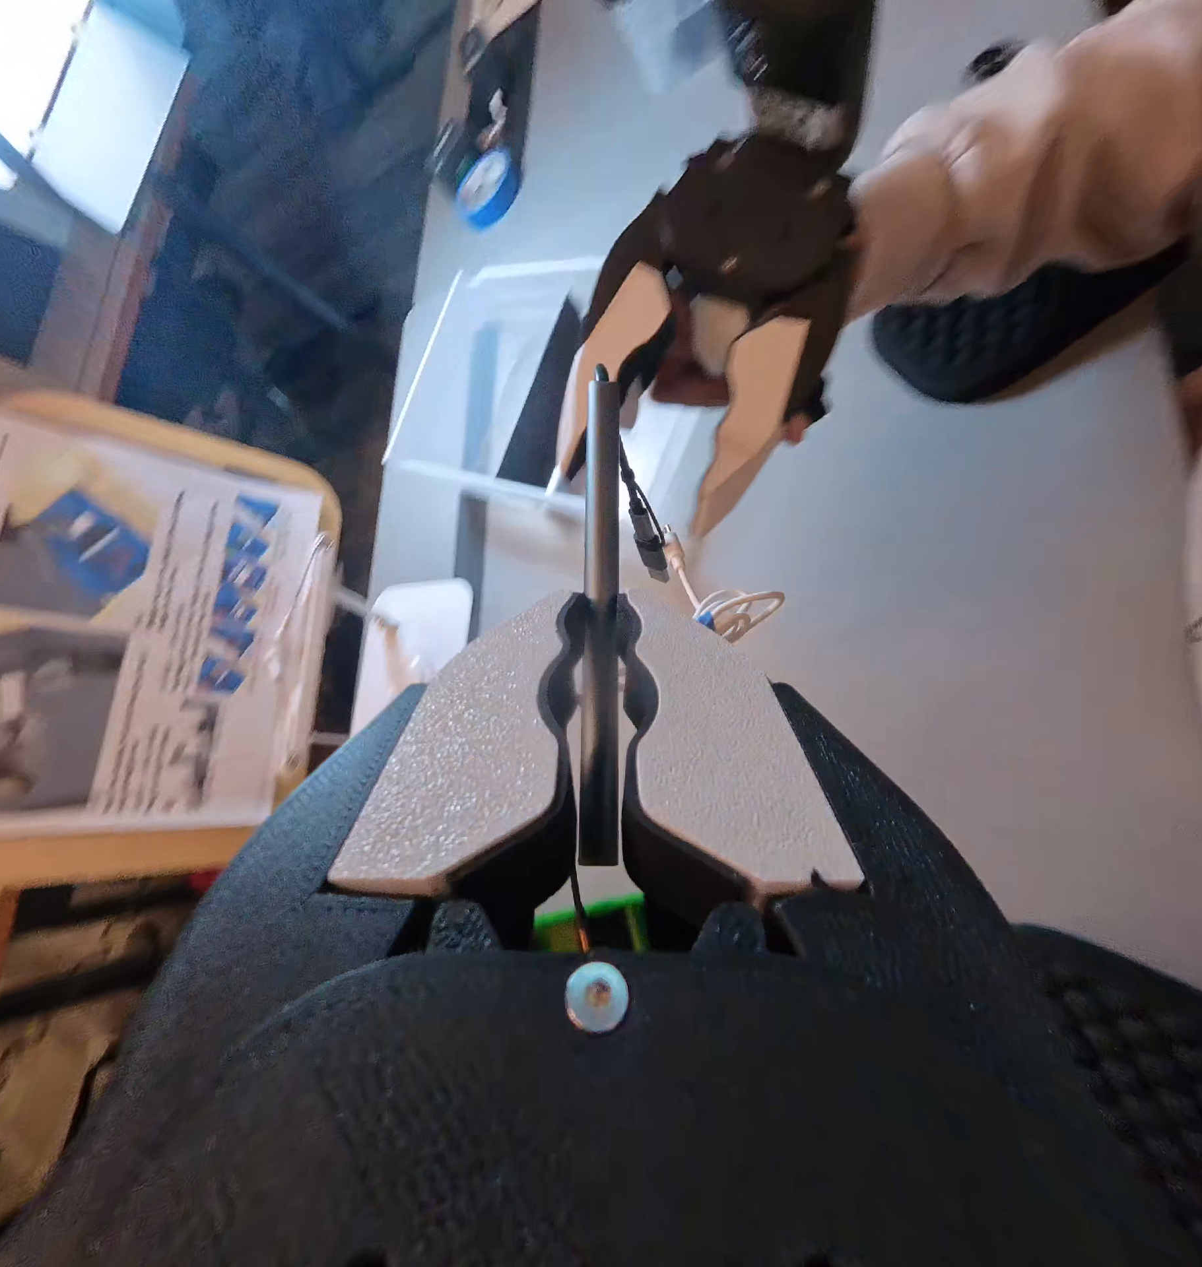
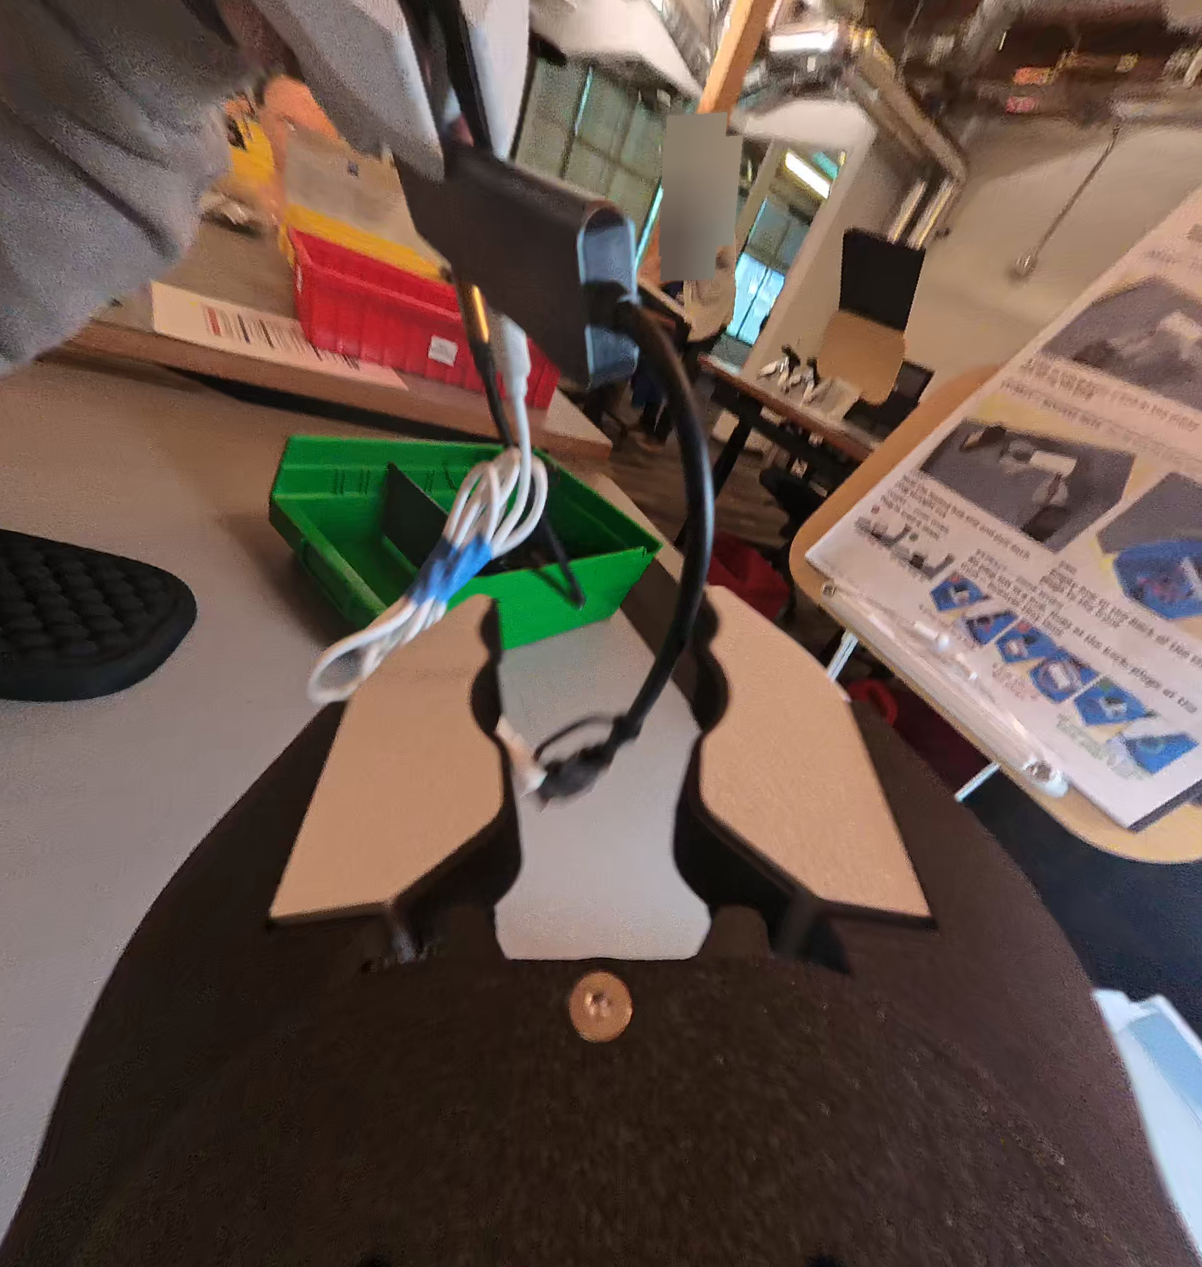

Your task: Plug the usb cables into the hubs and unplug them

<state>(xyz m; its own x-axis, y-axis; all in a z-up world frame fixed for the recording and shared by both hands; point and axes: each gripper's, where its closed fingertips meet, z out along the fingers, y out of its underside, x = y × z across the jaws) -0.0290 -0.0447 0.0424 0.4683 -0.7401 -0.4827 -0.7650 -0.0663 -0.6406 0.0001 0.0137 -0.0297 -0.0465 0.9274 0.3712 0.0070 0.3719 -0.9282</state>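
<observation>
The left gripper [image 1: 599, 617] clamps the grey hub [image 1: 601, 548] edge-on; at two o'clock, the right gripper [image 2: 601, 617] gapes empty beside dangling cables [image 2: 509, 493].

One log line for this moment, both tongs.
left tongs: shut on hub | right tongs: open, empty | white cable: hangs from hub | bin: on table

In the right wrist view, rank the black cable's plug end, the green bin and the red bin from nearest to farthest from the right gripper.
1. Black cable's plug end: hanging between the open fingers of the right gripper.
2. Green bin: on the table just ahead, slightly left.
3. Red bin: farther back, upper left, on the next table.
</observation>
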